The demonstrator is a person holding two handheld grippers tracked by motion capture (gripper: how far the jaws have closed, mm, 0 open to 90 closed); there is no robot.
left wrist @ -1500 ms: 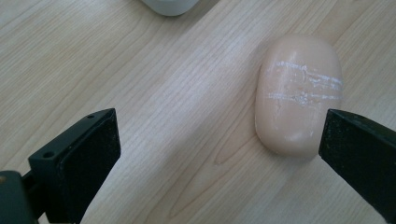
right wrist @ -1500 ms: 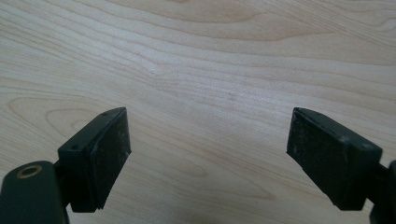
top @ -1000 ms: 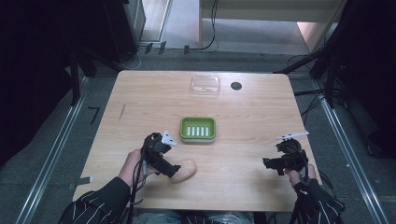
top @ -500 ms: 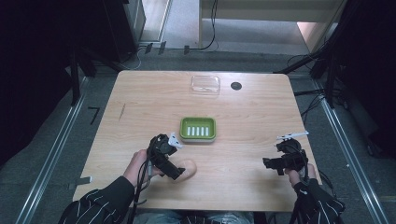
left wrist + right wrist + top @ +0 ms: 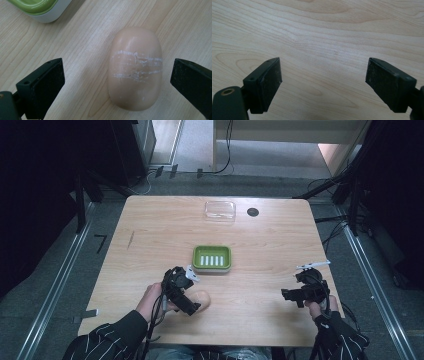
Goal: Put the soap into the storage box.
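- Since the earlier frames, your left gripper (image 5: 194, 306) has shifted right, closing on the pale peach oval soap bar (image 5: 135, 67).
- Its jaws stand wide apart, flanking the bar without contact.
- That bar lies flat on the light wooden table (image 5: 270, 245), near the green slotted soap dish (image 5: 212, 258).
- Your right gripper (image 5: 323, 82) hovers with jaws spread, holding nothing.

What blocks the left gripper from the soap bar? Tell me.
Nothing visible. The left gripper is open with the soap bar lying between its jaws on bare table; the green soap dish sits off to the side.
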